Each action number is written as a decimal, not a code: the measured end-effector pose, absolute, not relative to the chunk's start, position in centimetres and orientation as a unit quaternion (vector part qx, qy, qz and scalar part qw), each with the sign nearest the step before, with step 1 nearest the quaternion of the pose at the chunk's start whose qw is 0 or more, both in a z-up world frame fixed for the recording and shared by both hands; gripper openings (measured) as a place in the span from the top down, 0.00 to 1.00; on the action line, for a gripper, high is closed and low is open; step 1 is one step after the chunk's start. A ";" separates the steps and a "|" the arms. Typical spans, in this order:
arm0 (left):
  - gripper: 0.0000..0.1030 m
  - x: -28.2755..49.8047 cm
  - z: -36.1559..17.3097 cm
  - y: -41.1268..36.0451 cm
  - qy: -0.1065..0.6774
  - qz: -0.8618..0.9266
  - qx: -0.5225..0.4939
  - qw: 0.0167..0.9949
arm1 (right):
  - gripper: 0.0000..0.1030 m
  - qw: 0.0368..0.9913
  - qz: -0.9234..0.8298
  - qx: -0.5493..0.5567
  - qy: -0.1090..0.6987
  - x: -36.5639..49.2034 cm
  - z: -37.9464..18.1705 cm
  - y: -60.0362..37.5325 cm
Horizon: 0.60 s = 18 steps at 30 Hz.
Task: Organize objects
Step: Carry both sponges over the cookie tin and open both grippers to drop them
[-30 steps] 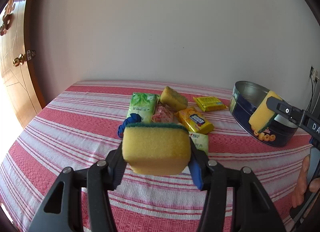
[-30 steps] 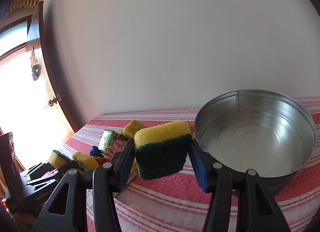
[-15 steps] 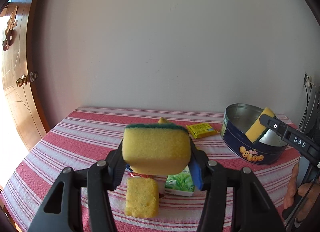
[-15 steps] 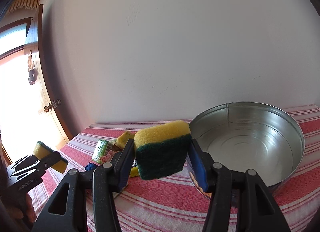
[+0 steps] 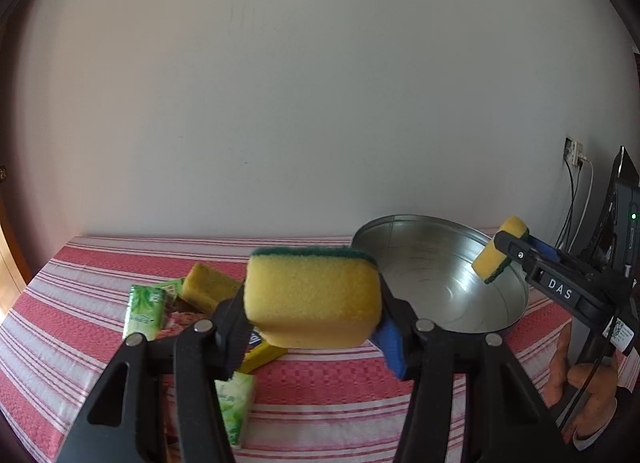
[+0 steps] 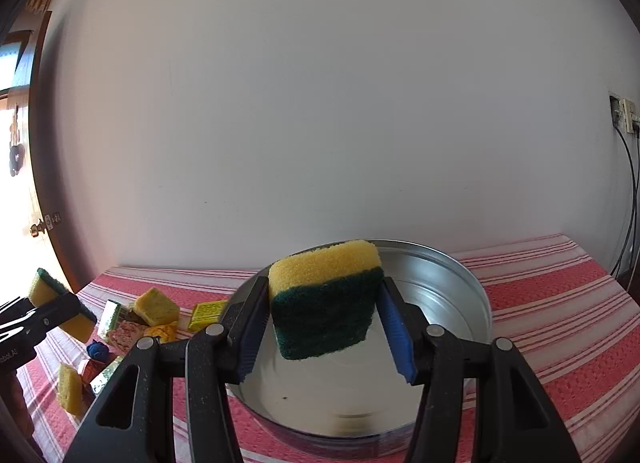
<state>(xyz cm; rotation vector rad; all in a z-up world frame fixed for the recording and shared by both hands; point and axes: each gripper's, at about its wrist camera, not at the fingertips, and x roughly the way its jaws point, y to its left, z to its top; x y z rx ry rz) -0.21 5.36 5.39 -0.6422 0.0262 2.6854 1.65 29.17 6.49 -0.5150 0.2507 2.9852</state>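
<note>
Sponge [image 6: 326, 299] sits gripped in the right claw [image 6: 324, 327] above the tin [image 6: 476, 295]; the left claw [image 5: 312, 313] grips another sponge [image 5: 312, 299], hiding packets [image 5: 144, 309] on the counter [image 5: 340, 391].

A plain white wall [image 5: 320, 103] fills the view from nine to three o'clock. Below it, a table with a red and white striped cloth [image 6: 560, 303] spans six o'clock. A wooden door [image 6: 36, 183] stands at nine o'clock, bright daylight beside it. A wall socket [image 6: 624, 115] with hanging cables [image 6: 632, 203] sits at three o'clock.
</note>
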 end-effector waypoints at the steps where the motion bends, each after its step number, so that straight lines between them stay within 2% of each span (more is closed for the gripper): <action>1: 0.47 -0.7 5.1 6.6 0.009 0.952 -0.233 0.199 | 0.45 0.058 0.979 -0.175 0.083 1.4 6.2 30.0; 10: 0.47 -4.7 2.1 16.3 0.031 0.932 -0.268 0.242 | 0.45 0.081 0.968 -0.228 0.073 -1.2 4.1 34.3; 18: 0.47 -5.6 0.3 19.6 0.049 0.925 -0.292 0.240 | 0.45 0.089 0.961 -0.255 0.057 -2.6 3.0 34.2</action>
